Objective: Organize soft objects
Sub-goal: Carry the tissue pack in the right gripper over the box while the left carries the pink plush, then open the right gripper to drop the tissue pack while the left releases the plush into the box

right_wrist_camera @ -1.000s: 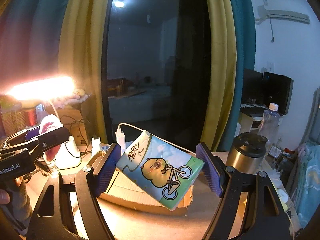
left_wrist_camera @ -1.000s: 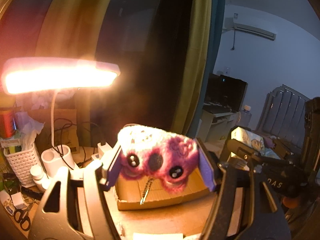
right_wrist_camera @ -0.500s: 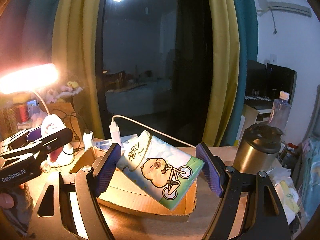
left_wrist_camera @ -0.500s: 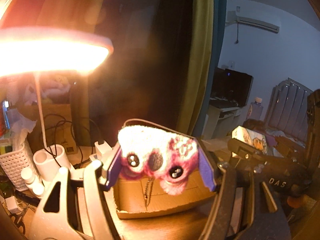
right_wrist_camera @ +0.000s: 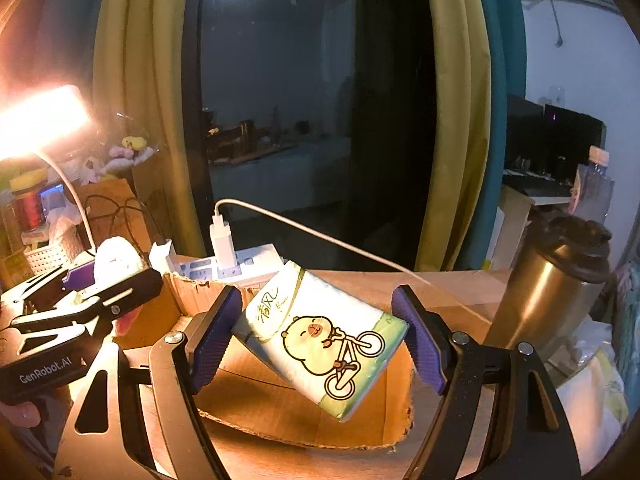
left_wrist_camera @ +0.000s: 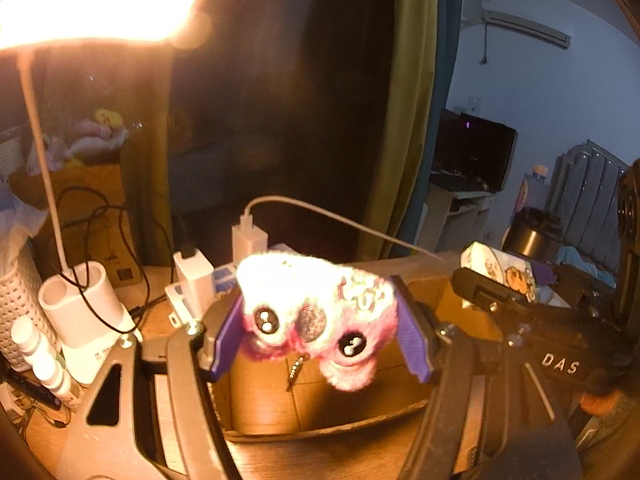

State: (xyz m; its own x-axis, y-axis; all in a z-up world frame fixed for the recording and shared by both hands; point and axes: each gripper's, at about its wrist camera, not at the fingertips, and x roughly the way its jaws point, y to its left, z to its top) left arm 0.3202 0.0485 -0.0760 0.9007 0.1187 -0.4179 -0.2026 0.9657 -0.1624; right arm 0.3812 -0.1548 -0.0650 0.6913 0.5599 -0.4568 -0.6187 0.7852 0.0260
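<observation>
My left gripper [left_wrist_camera: 320, 328] is shut on a fluffy pink and white plush toy [left_wrist_camera: 316, 308] with black eyes, held over a shallow cardboard box [left_wrist_camera: 320, 424]. A small chain dangles from the toy. My right gripper [right_wrist_camera: 320, 336] is shut on a soft tissue pack [right_wrist_camera: 320, 336] printed with a yellow cartoon animal on a bicycle, tilted above the same cardboard box [right_wrist_camera: 304, 420]. In the right wrist view the left gripper [right_wrist_camera: 108, 284] with the plush toy [right_wrist_camera: 116, 258] shows at the left. The right gripper and tissue pack [left_wrist_camera: 500, 272] show at the right of the left wrist view.
A lit desk lamp [left_wrist_camera: 92, 0] glares at the upper left above its white base [left_wrist_camera: 80, 304]. A power strip with chargers [right_wrist_camera: 240, 260] and a white cable lies behind the box. A metal tumbler [right_wrist_camera: 552, 288] stands at the right. A white basket [left_wrist_camera: 16, 280] and bottles sit at left.
Both grippers have moved forward and down toward the cardboard box, each still holding its object. The box and power strip appear larger and nearer now.
</observation>
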